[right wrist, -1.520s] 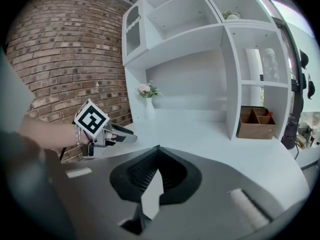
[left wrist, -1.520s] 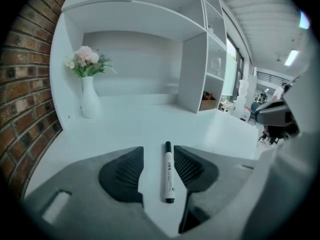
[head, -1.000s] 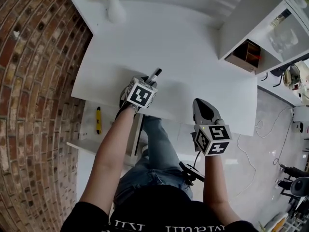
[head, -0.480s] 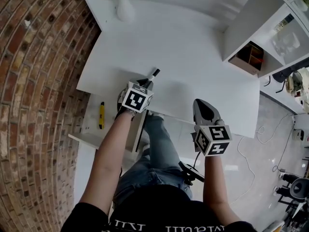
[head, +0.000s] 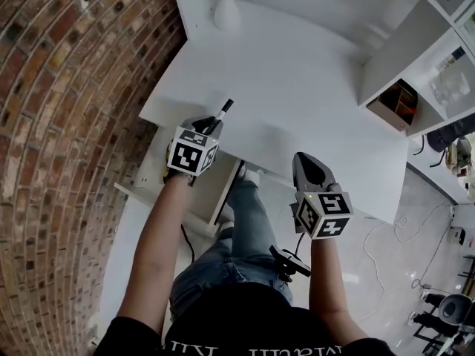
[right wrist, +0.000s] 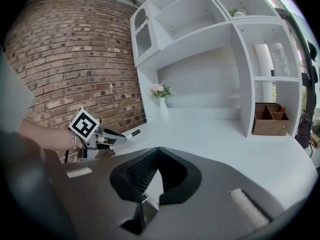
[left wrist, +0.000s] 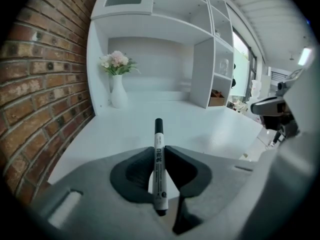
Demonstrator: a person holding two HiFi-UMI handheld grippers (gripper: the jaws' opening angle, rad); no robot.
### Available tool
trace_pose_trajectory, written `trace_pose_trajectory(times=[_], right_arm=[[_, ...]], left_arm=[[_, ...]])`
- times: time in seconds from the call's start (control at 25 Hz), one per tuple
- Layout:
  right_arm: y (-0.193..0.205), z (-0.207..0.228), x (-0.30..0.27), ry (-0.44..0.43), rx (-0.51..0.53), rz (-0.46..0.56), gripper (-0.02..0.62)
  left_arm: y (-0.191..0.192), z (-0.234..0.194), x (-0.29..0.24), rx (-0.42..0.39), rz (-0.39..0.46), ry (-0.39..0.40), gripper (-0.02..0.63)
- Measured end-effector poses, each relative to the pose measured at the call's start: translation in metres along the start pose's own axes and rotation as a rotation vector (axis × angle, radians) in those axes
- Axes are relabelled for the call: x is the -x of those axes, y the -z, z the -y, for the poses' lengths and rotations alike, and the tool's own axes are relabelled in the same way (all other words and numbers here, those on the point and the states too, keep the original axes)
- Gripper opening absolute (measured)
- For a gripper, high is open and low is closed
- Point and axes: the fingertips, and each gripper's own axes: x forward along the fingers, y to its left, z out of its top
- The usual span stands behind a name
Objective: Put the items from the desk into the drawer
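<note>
Pads of my left gripper (left wrist: 159,151) are clamped on a white-barrelled marker with a black cap (left wrist: 158,134). The jaws have just been closing, and they now stand only a narrow slit apart, pinching the barrel near its middle. The marker lies along the line of the jaws, with its black cap pointing away from me over the flat white desk (left wrist: 200,129) and its blunt end back between the jaw roots. In the head view this gripper (head: 210,124) hangs over the desk's near left corner, beside the red-brown brick wall (head: 67,87). The capped end pokes out past the fingertips, held off the desktop. The pulled-out white drawer (head: 133,188) sits just below, on my side of the desk edge. My left forearm reaches forward and out to the left, bare from the black sleeve, and the gripper is tipped downward. My right gripper (right wrist: 157,149) has its jaws drawn together, tips meeting, with nothing between them. It sits at the desk's near edge, to the right of my jeans-clad leg, well apart from the left one and touching nothing. That forearm runs almost straight ahead, with the gripper angled slightly down toward the desktop. From the right gripper view the left gripper shows at the far left with the marker jutting from it. At the back of the desk stands a slim white vase of pink flowers (right wrist: 163,109), and a brown wooden organiser box (right wrist: 270,118) sits in the white shelf unit.
</note>
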Motion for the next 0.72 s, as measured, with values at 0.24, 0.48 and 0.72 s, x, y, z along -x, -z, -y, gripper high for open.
trace_pose_trajectory(times=[0.24, 0.48, 0.72], right_arm=[[-0.003, -0.032, -0.009, -0.075, 0.030, -0.020, 0.006], [-0.001, -0.053, -0.018, -0.122, 0.061, -0.029, 0.006], [0.004, -0.064, -0.029, -0.146, 0.071, -0.045, 0.006]], left_arm=[[0.016, -0.037, 0.045, 0.070, 0.032, -0.096, 0.066], [0.038, -0.062, 0.078, 0.127, 0.044, -0.164, 0.066], [0.072, -0.062, 0.090, 0.173, 0.013, -0.176, 0.066]])
